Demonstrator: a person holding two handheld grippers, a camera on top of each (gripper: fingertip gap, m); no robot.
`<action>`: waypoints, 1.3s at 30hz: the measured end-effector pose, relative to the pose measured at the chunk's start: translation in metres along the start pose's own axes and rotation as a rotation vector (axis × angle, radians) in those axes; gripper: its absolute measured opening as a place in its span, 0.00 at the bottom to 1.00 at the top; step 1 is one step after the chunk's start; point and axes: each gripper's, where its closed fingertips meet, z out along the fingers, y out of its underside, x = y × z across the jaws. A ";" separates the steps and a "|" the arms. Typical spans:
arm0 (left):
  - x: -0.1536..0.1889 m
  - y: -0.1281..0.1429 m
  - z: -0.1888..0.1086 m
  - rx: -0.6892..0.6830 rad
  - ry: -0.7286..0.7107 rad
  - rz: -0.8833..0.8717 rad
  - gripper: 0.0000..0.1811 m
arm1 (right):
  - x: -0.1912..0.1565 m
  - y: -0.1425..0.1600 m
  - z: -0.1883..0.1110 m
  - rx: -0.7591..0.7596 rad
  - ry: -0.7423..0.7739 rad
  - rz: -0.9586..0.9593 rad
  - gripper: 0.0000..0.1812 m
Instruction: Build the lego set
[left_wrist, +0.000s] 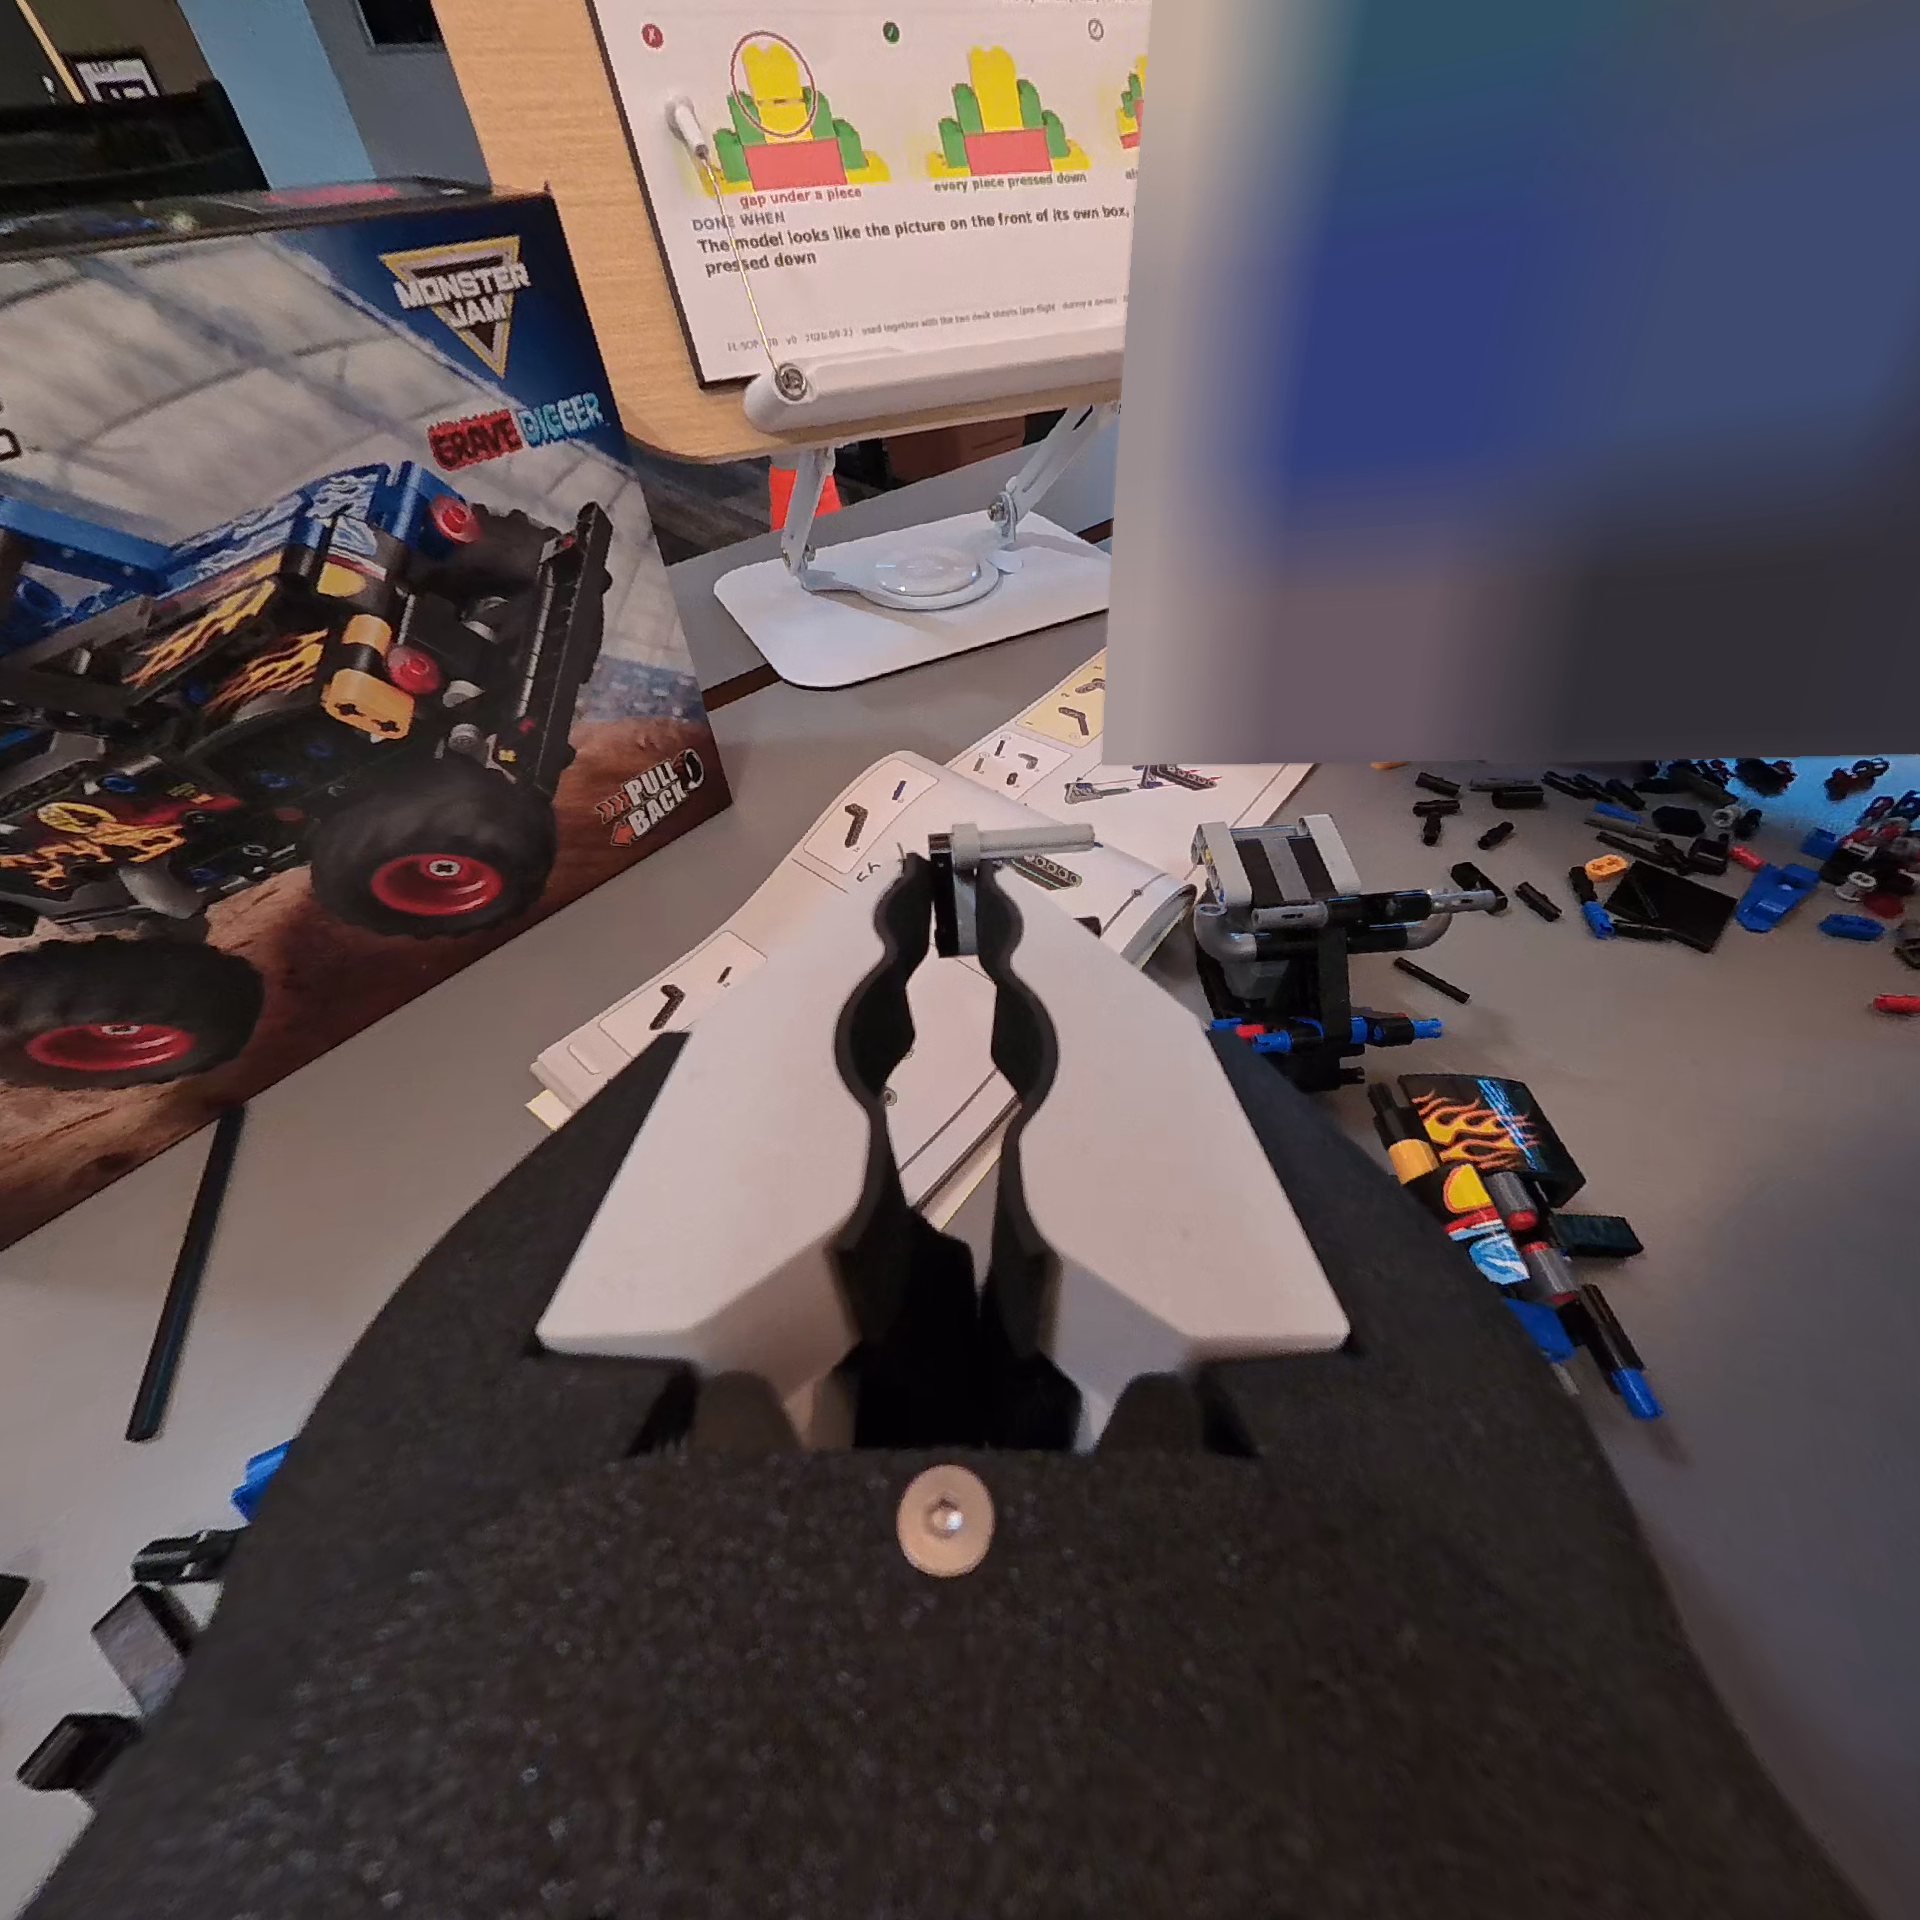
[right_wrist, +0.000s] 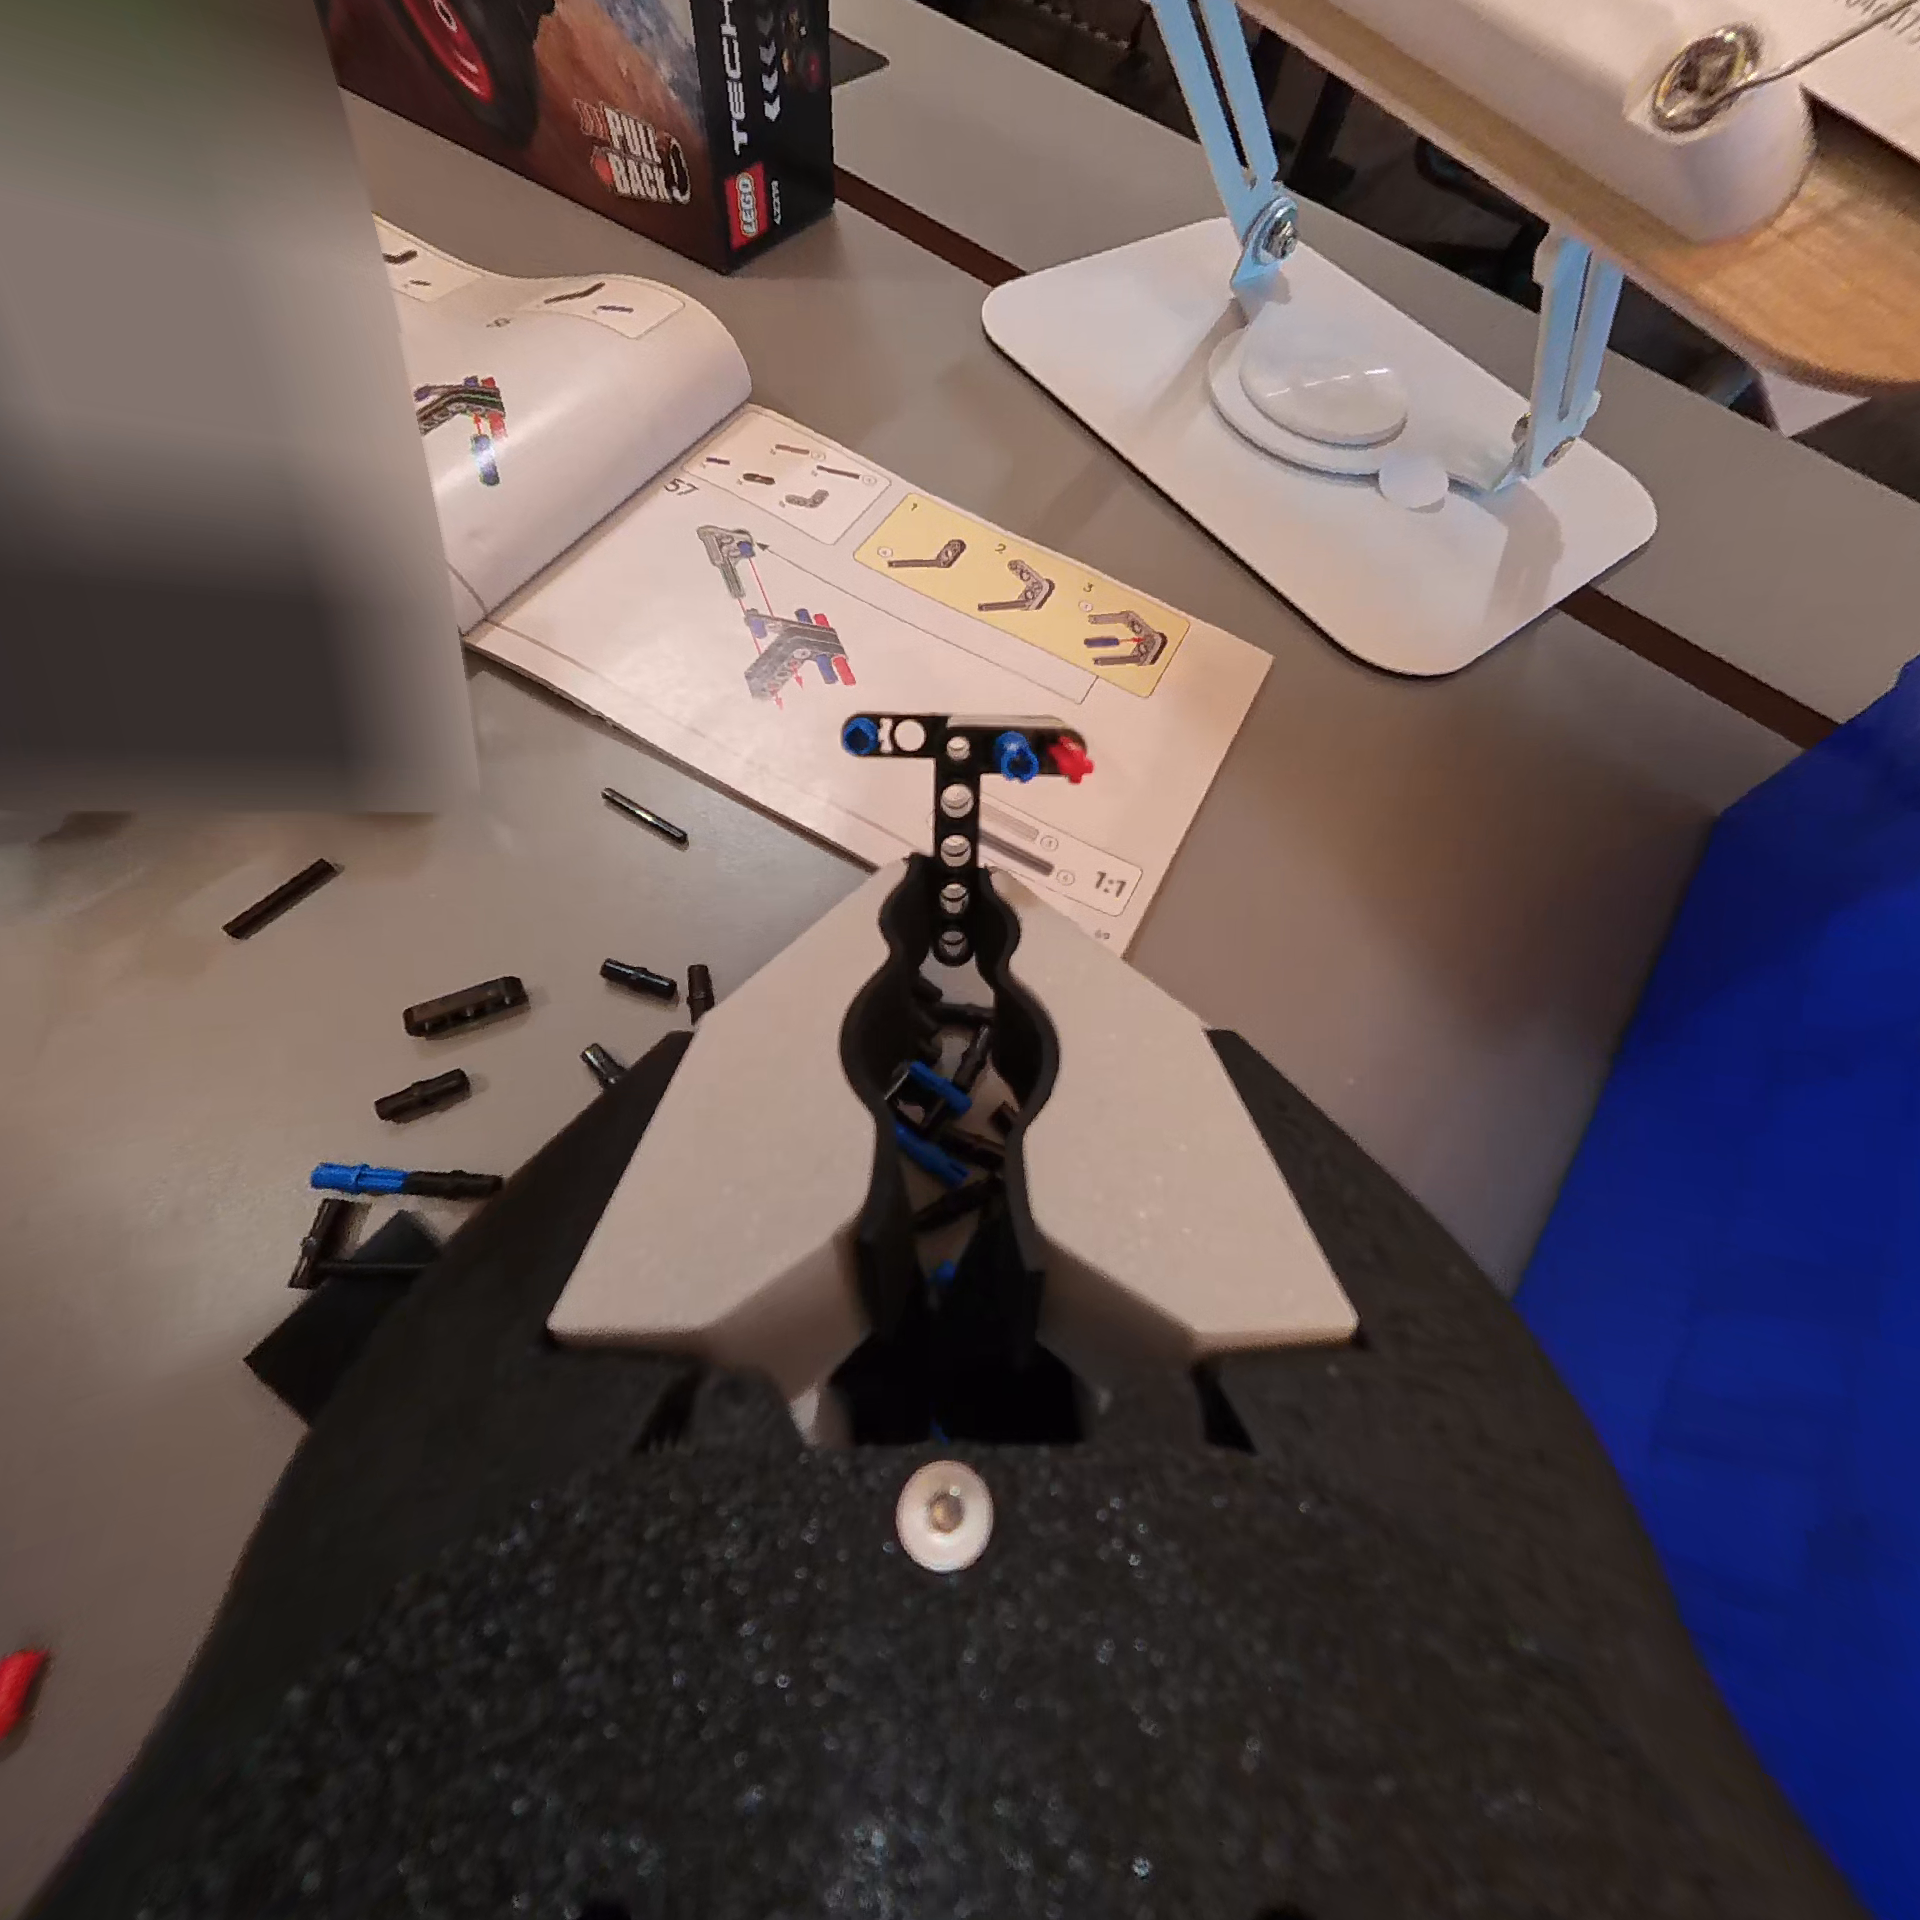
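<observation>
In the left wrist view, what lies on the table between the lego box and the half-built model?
The open instruction booklet lies between the box and the model, in the left wrist view.

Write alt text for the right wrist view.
The right tongs grip a black T-shaped beam with blue and red pins, held above an open paper instruction booklet on a grey table. Small loose black and blue pins lie scattered left.
</observation>
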 end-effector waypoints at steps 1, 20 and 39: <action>0.000 0.000 0.000 -0.001 0.003 -0.001 0.04 | 0.000 -0.002 -0.001 0.011 -0.002 0.005 0.04; 0.083 -0.069 -0.019 0.146 0.076 -0.087 0.04 | -0.147 -0.128 -0.083 0.546 -0.382 0.139 0.04; 0.168 -0.100 -0.052 0.288 -0.014 0.007 0.03 | -0.206 -0.132 -0.135 0.748 -0.708 0.747 0.04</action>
